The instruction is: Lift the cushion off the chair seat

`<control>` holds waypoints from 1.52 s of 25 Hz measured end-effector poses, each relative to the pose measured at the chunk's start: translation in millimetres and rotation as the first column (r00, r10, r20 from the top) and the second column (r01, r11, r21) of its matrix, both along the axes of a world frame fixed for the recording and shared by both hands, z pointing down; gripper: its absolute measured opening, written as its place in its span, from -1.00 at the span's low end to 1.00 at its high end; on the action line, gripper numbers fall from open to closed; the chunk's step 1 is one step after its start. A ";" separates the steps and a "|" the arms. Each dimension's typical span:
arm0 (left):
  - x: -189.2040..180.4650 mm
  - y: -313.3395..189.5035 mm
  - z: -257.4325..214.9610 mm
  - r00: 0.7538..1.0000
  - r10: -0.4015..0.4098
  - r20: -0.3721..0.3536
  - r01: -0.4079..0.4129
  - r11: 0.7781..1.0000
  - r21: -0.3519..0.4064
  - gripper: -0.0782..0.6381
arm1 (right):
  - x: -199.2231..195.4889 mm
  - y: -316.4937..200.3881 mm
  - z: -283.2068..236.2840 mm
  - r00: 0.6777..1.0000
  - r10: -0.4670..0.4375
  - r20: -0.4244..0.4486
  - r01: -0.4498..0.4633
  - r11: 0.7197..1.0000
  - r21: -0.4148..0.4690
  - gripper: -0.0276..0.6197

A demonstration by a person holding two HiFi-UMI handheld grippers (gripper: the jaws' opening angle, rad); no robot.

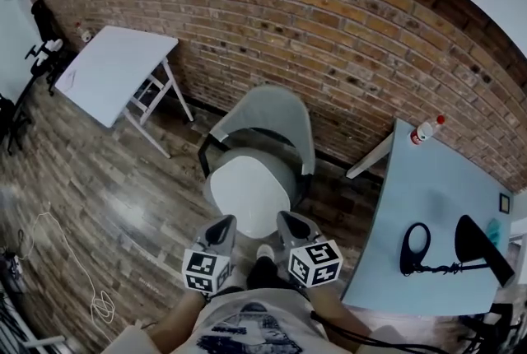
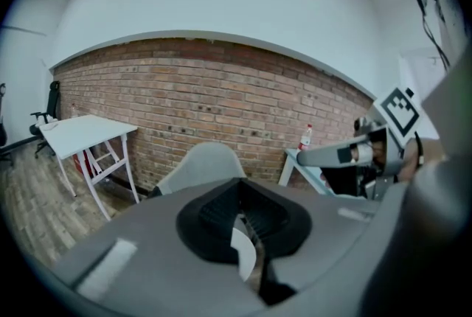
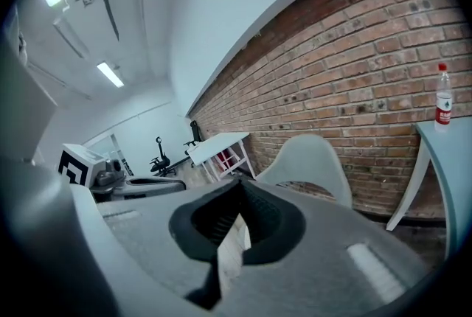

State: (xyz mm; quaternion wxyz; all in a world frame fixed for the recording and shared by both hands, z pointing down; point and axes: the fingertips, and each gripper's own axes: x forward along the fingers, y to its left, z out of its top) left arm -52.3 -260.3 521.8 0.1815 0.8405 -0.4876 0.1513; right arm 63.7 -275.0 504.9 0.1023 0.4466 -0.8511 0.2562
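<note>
The chair [image 1: 276,118] stands against the brick wall [image 1: 329,23], its back to the bricks and its seat facing the person. Bare wooden floor [image 1: 107,196] lies open on its left as far as a white folding bench [image 1: 115,68] in the far left corner. On the right, the near edge of a pale blue bench [image 1: 428,212] comes close beside the seat, with a bottle [image 1: 426,130] at its far corner. A loose cable [image 1: 82,278] trails over the near-left floor. The left gripper [image 1: 220,229] and the right gripper [image 1: 291,225] are held side by side, both jaws clenched with nothing in them. Their tips reach the near edge of the cushion [image 1: 249,189], one at each near corner; whether they touch it cannot be told. The cushion lies flat on the chair seat, white, smooth and rounded, covering most of the seat inside the grey shell.
</note>
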 end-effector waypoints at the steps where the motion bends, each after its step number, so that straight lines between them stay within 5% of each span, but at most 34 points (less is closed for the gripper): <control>1: 1.0 -6.4 3.0 1.000 -0.012 -0.001 0.012 1.000 0.005 -0.81 | 3.1 -8.0 5.2 1.000 -0.007 -0.005 0.007 1.000 -0.004 -0.92; 19: -56.1 -69.5 149.7 0.979 -0.204 0.000 0.202 0.966 -0.163 -0.80 | -27.9 -113.5 139.6 0.992 -0.114 -0.045 0.110 0.991 -0.081 -0.92; 29: -87.9 -103.2 262.8 0.969 -0.245 -0.010 0.236 0.941 -0.244 -0.79 | -44.5 -164.7 240.9 0.994 -0.082 -0.078 0.073 0.991 -0.113 -0.92; 38: -98.7 -103.9 347.0 0.959 -0.281 -0.019 0.259 0.905 -0.338 -0.56 | -41.8 -185.9 322.2 0.990 -0.039 -0.138 0.017 0.987 -0.157 -0.91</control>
